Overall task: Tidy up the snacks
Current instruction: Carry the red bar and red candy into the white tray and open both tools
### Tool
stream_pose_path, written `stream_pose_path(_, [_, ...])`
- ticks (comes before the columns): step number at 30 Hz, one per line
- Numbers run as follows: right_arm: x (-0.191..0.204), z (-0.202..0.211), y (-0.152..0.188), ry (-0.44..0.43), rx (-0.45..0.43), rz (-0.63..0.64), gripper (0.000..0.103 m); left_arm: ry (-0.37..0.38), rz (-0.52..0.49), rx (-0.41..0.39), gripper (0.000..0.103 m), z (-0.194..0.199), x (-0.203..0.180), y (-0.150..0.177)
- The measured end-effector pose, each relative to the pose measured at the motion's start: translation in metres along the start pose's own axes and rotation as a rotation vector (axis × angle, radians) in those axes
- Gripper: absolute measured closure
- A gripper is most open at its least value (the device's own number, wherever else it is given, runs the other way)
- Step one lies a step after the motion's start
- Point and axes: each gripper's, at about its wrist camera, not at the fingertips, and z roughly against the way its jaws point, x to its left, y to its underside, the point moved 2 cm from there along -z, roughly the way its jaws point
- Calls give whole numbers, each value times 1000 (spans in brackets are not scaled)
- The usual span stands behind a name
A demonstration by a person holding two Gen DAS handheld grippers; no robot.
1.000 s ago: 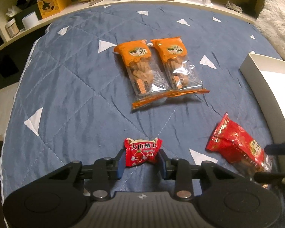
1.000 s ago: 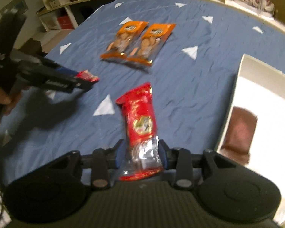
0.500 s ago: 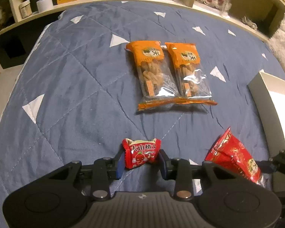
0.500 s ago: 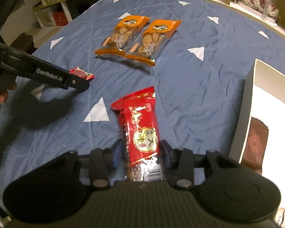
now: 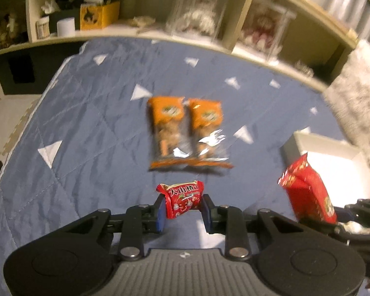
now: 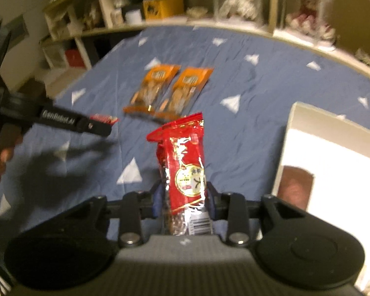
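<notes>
A: Item one, left gripper?
B: Clamped on small red candy, lifted above the blue bed quilt.
A: Item two, right gripper?
B: Pinching long red snack pack (white box just right); two orange packs lie beyond.

my left black two-finger gripper clamped tight on small red candy packet, right black two-finger gripper pinching long red snack bag, both angled down

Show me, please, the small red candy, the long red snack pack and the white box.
small red candy (image 5: 182,202), left wrist view, printed front.
long red snack pack (image 6: 185,162), right wrist view, middle of wrapper.
white box (image 6: 287,143), right wrist view, near side wall.
</notes>
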Motion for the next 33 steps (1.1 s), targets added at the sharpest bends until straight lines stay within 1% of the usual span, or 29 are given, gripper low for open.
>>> stream_pose_path(3, [-16, 24, -8, 4, -58, -51, 63, 32, 10, -31, 71, 11, -13, 1])
stream_pose_path(7, [-40, 49, -11, 26, -115, -107, 63, 51, -5, -48, 71, 19, -31, 2])
stream_pose_path(10, [-62, 65, -8, 60, -139, -143, 63, 75, -16, -52, 71, 22, -45, 2])
stream_pose_path(12, [-75, 74, -6, 101, -156, -152, 63, 91, -26, -54, 71, 22, -57, 1])
stream_pose_path(18, [-123, 102, 5, 181, -198, -191, 63, 155, -73, -47, 71, 13, -108, -6])
stream_pose_path(20, [-138, 106, 8, 199, -227, -185, 63, 179, -88, -45, 71, 8, -126, -8])
stream_pose_path(25, [-186, 106, 15, 245, -230, -246, 63, 244, -137, -24, 71, -14, -178, -11])
stream_pose_path(30, [-231, 101, 24, 295, -219, -310, 63, 292, -168, 25, 71, -43, -218, -11])
stream_pose_path(33, [-248, 88, 23, 318, -204, -324, 63, 329, -162, 68, 71, -63, -234, -8])
